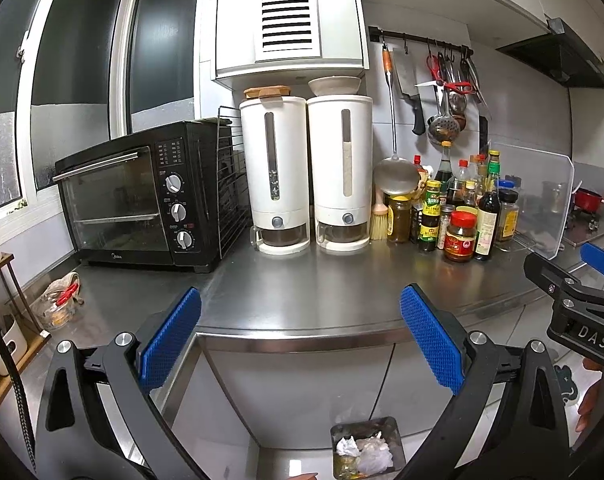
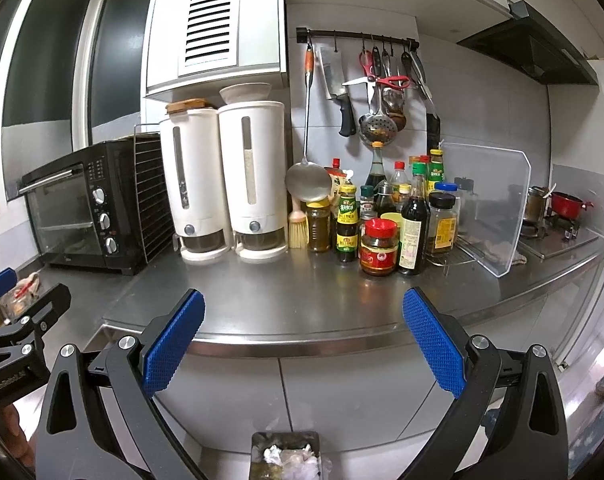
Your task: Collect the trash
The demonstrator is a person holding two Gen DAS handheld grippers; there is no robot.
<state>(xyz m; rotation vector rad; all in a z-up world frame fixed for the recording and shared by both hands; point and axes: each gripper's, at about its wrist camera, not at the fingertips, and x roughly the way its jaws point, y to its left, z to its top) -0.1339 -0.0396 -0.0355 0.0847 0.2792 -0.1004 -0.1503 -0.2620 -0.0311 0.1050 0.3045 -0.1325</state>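
Trash is sitting in the small bin on the floor below the counter edge, where I am seeing crumpled white paper and a wad of clear plastic, with something yellowish underneath; from the right wrist view the same bin is showing those scraps heaped near its rim. I am holding the left gripper with its blue pads spread wide and nothing between them, and the right gripper is likewise gaping wide and carrying nothing. Both are hovering just in front of the steel counter, side by side, each peeking into the other's view at the frame edge. Scanning the counter, I am finding no loose scraps on the open stretch: the toaster oven, the two white dispensers and the cluster of sauce bottles are standing along the back wall, and none of that is reading as waste. A glass jar with a cloth at the far left is looking like the only doubtful item, though I cannot tell whether it is rubbish. I am judging the collecting as largely finished or close to it, with perhaps a last check of that left corner remaining.
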